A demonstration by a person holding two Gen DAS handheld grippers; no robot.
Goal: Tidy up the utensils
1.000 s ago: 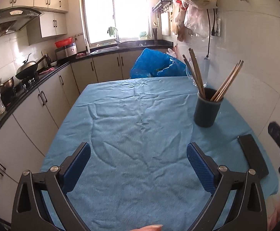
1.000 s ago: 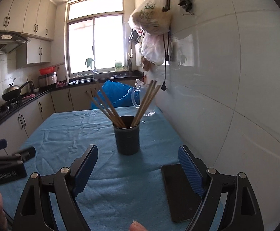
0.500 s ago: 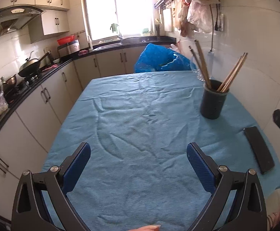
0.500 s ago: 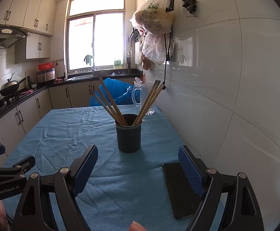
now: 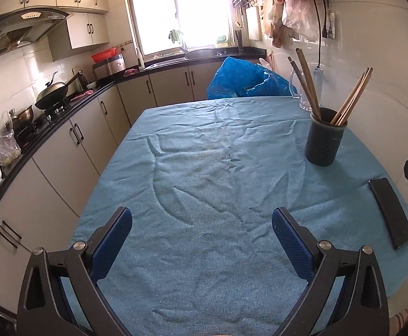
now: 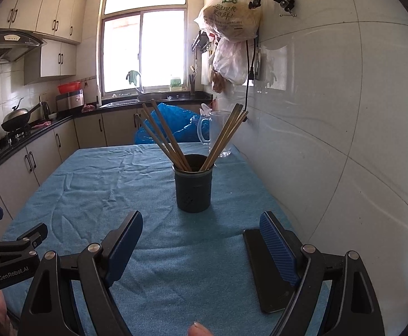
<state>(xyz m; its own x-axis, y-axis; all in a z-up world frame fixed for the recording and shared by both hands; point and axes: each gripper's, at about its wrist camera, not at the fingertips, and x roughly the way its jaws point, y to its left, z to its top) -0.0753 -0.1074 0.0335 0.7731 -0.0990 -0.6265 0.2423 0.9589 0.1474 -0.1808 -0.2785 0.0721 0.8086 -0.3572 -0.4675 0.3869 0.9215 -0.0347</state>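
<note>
A dark perforated utensil cup (image 5: 325, 139) (image 6: 194, 187) stands upright on the blue tablecloth (image 5: 209, 173) (image 6: 108, 184), near the tiled wall. Several wooden chopsticks (image 5: 306, 81) (image 6: 164, 140) lean out of it in two bunches. My left gripper (image 5: 202, 219) hovers open over the near middle of the cloth, nothing between its blue pads. My right gripper (image 6: 201, 222) is open too, short of the cup and nearly in line with it. The left gripper's body (image 6: 7, 254) shows at the right wrist view's left edge.
A flat black slab (image 5: 389, 212) (image 6: 268, 274) lies on the cloth by the wall, partly under my right finger. A clear glass jug (image 6: 218, 133) and a blue plastic bag (image 5: 243, 79) sit at the table's far end. Kitchen counter and stove (image 5: 50, 106) run along the left.
Both views have tipped slightly, so the cup and slab sit a little farther from the grippers in the frame. Neither gripper has changed its opening.
</note>
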